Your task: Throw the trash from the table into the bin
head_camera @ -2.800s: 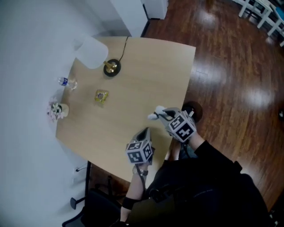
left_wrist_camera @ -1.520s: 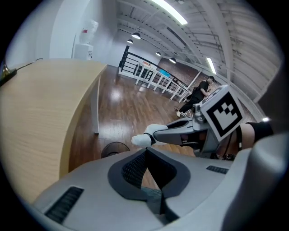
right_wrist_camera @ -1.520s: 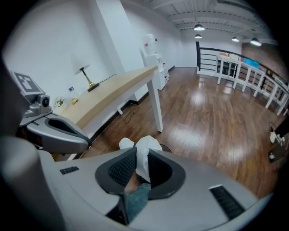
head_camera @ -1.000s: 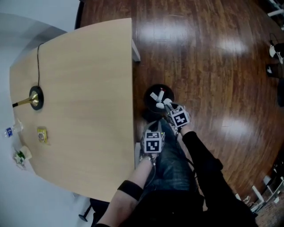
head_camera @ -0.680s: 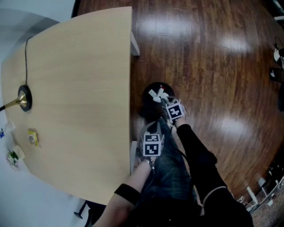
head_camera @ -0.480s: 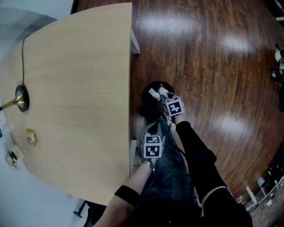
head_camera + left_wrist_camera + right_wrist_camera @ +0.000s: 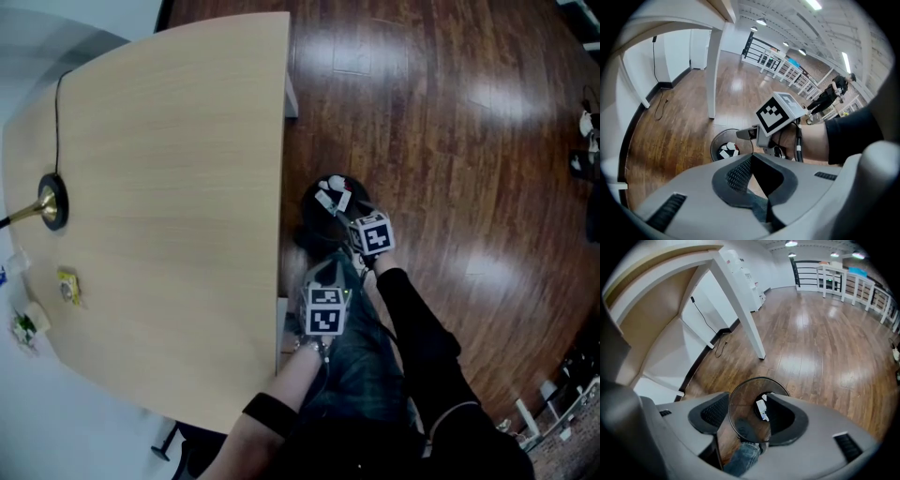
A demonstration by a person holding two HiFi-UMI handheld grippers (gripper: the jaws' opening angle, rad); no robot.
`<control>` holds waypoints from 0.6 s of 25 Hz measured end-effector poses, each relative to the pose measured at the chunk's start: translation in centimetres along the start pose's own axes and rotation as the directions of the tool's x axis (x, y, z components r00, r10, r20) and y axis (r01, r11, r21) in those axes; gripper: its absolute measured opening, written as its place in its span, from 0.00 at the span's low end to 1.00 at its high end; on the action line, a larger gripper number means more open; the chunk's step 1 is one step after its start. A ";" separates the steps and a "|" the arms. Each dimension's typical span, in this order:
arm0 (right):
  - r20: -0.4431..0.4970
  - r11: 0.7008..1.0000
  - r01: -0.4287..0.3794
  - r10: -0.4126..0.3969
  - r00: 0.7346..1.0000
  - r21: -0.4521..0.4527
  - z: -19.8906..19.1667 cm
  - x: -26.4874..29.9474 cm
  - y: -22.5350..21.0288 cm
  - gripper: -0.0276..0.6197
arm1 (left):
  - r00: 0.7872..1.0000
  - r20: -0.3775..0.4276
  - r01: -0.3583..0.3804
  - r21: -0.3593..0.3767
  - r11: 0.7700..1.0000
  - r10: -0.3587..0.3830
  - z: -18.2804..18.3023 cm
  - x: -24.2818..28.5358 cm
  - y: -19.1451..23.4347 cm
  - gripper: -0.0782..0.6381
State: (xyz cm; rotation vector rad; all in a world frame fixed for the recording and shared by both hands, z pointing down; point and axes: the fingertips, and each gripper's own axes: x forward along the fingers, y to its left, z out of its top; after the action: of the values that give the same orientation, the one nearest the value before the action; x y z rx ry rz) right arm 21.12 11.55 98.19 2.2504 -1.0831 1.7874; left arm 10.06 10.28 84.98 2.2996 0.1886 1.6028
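- One white scrap (image 7: 762,409) showed inside the bin (image 7: 758,378), low in the middle of the right gripper view. I could not tell whether it had landed or was in mid-fall.
- My right gripper (image 7: 749,416) hung directly over the bin's mouth. Its jaws had just been opening and stood released. Nothing was pressed between the pads, and only the bin's rim and the scrap showed through the gap.
- My left gripper (image 7: 752,164) was clenched on nothing, its jaws met. It sat at the lower middle of the head view, beside my leg.
- To do the drop well, I judged that the right jaws should stay wide over the centre of the opening until the scrap was plainly free. Light paper can cling to a pad.
- I would have held the tips above the rim and not dipped in, since the bin looked light and a knock might tip it.
- Several bits lay on the table (image 7: 169,187). A yellow packet (image 7: 67,286) sat near the left edge of the head view, with a small crumpled item (image 7: 21,326) just below it, too small to name.
- I reckoned the task was only part done, and the next pick called for a long reach across the table to that far corner.
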 end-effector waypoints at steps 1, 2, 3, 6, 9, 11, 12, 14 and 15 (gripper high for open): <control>0.013 1.000 -0.002 0.002 1.000 -0.007 0.1 -1.0 0.1 0.44 | 1.000 0.005 0.010 -0.004 1.000 -0.010 0.3 -0.3 -0.4 0.12; 0.024 1.000 -0.006 0.006 1.000 -0.012 0.2 -2.1 0.3 0.44 | 1.000 0.008 0.021 -0.008 1.000 -0.021 0.6 -0.7 -0.8 0.12; 0.032 1.000 -0.011 0.011 0.999 -0.012 0.3 -3.4 0.6 0.44 | 0.999 0.011 0.034 -0.012 0.999 -0.034 1.0 -1.3 -1.2 0.12; 0.052 1.000 -0.017 0.017 0.999 0.006 0.5 -7.9 1.7 0.44 | 0.996 0.034 0.086 -0.014 0.996 -0.086 2.5 -3.8 -2.7 0.12; 0.065 1.000 -0.018 0.017 0.998 0.005 0.4 -13.0 3.6 0.44 | 0.991 0.043 0.127 0.014 0.992 -0.128 3.4 -7.4 -4.1 0.12; 0.072 1.000 -0.015 0.016 0.997 -0.014 0.7 -16.4 5.0 0.44 | 0.988 0.042 0.145 0.052 0.988 -0.148 3.9 -9.5 -4.6 0.11; 0.079 1.000 -0.013 0.015 0.997 -0.027 1.0 -18.0 5.8 0.44 | 0.987 0.044 0.154 0.071 0.986 -0.157 4.2 -10.5 -4.9 0.11; 0.091 0.998 -0.016 0.021 0.996 -0.057 1.3 -21.3 7.6 0.44 | 0.981 0.058 0.176 0.095 0.980 -0.182 4.8 -12.6 -5.5 0.11; 0.100 0.997 -0.022 0.030 0.995 -0.075 1.6 -22.9 8.7 0.44 | 0.977 0.069 0.194 0.097 0.976 -0.201 5.0 -13.9 -5.9 0.11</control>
State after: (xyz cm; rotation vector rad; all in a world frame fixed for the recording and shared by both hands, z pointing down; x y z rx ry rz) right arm 15.86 15.20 74.46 2.3151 -1.1810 1.6299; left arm 10.22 10.81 69.08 2.3220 0.4636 1.4301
